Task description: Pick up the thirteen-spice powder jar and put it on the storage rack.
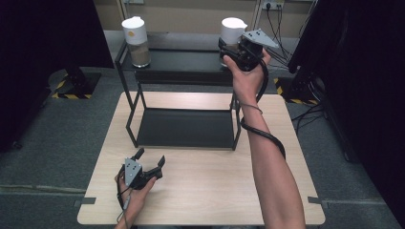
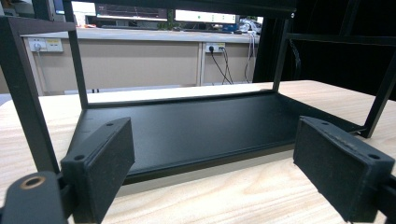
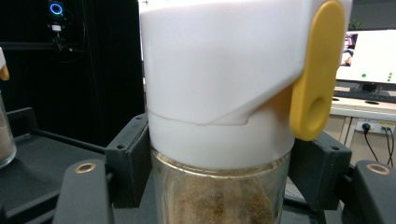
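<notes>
Glass jar (image 3: 219, 196) clamped, right tongs (image 1: 235, 51) raised, seemingly level.

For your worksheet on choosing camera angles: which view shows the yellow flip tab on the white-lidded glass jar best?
The right gripper view: the yellow flip tab is close and sharp on the white-lidded glass jar. The high view shows that jar small, its tab unclear. The left gripper view faces the black metal shelf.

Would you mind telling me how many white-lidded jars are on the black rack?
2. One jar stands at the left end of the rack's top shelf; the other jar is at the right end, clamped in the right gripper.
</notes>
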A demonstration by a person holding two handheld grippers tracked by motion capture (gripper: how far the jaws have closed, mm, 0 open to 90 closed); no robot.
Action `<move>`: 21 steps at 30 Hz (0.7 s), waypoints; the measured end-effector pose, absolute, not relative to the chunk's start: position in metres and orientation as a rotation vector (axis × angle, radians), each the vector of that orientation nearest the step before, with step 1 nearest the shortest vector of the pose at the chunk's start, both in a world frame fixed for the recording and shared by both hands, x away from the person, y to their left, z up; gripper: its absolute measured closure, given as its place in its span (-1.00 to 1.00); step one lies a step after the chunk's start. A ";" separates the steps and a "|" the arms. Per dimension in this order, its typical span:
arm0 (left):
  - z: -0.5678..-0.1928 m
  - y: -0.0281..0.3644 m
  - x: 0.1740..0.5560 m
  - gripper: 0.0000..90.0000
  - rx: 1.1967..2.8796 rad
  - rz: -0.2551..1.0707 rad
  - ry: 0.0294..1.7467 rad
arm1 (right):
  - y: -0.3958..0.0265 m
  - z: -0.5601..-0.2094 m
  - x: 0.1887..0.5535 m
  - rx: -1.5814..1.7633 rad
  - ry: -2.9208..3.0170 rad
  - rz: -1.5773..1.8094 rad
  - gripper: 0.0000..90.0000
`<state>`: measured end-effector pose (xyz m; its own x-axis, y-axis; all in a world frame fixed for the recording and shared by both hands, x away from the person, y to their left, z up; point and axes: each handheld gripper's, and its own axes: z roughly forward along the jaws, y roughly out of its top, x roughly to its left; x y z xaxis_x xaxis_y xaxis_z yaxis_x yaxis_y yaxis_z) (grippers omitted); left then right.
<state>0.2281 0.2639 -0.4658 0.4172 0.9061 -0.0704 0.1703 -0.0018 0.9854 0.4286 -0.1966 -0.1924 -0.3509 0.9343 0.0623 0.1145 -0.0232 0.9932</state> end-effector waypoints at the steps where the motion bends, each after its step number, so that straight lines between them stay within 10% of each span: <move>1: -0.466 0.264 0.228 -0.73 1.478 0.772 1.010 | -0.196 -0.193 0.430 1.134 1.534 1.455 -0.32; 21: -0.466 0.265 0.228 -0.73 1.479 0.769 1.009 | -0.190 -0.202 0.437 1.162 1.523 1.437 -0.32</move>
